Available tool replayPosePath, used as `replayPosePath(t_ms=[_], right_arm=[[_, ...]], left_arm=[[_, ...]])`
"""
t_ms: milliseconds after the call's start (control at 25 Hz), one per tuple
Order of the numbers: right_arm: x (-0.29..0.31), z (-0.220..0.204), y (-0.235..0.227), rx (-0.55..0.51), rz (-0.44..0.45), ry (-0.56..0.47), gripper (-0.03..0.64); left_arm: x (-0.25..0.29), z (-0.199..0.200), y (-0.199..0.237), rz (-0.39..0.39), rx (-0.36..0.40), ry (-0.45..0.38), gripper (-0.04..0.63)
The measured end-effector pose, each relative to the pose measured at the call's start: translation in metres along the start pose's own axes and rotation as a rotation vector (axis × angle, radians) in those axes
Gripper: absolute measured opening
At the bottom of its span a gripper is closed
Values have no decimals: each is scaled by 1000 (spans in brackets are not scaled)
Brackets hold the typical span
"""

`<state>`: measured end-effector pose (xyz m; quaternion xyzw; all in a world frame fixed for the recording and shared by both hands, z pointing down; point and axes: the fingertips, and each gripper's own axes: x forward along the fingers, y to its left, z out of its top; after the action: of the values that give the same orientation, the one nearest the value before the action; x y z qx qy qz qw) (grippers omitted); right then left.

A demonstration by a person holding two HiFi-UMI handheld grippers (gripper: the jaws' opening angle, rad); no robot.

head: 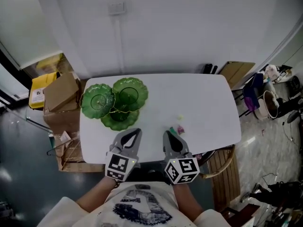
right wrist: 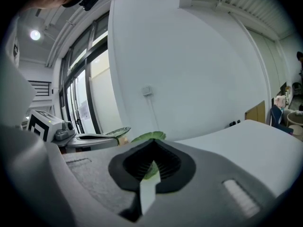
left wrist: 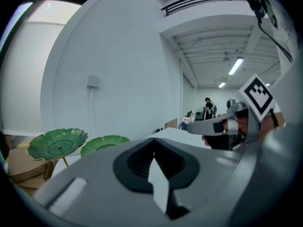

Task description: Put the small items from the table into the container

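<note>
**Both grippers shut and empty at the near edge, small items lying on the tabletop**

A plain white wall (head: 189,32) runs behind the scene. In front of it stands the white tabletop (head: 208,98), which fills the middle of the head view. On the floor to its left is a stack of cardboard boxes (head: 61,96).

The container (head: 130,92) is a green stand of three leaf-shaped dishes joined by thin stems. It sits on the back-left part of the tabletop. The left gripper view shows it to the left, ahead of the jaws (left wrist: 57,143). In the right gripper view one of its dishes peeks out just above the jaws (right wrist: 149,137).

The left gripper (head: 130,133) and right gripper (head: 169,134) lie side by side over the near edge of the tabletop and point towards the wall. Each gripper's own view shows its jaws pressed together with nothing between them, the left (left wrist: 154,145) and the right (right wrist: 152,150).

The small items (head: 180,129) lie on the bare tabletop just ahead of the right gripper and slightly to its right, well apart from the container. One is pinkish. A paler one (head: 180,118) lies a little farther back. They are too small to identify.
</note>
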<state>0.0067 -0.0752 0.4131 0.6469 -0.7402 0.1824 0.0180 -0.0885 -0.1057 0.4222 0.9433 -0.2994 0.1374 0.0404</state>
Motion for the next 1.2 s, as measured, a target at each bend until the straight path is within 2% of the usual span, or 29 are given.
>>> replayPosePath(t_ms=[400,760,880,1000,1200], right_arm=[[12,11,-24,-10,-10,9,-3],[25,21,-80,-1,44,36,-3],[26,30,-100,16,71,9,-3],[27,35,-126,-2,65,1,-2],[34,32,-165,-22,70,45,-2]], left_arm=[[25,7,-1,-9,-6,-1,-9],[80,16,-19,30,-26,29,-10],[101,20,-27,45,-31,39,-10],[119,22,-34,68,-33,48,-9],[142,23,-44,120,-41,57,-10]])
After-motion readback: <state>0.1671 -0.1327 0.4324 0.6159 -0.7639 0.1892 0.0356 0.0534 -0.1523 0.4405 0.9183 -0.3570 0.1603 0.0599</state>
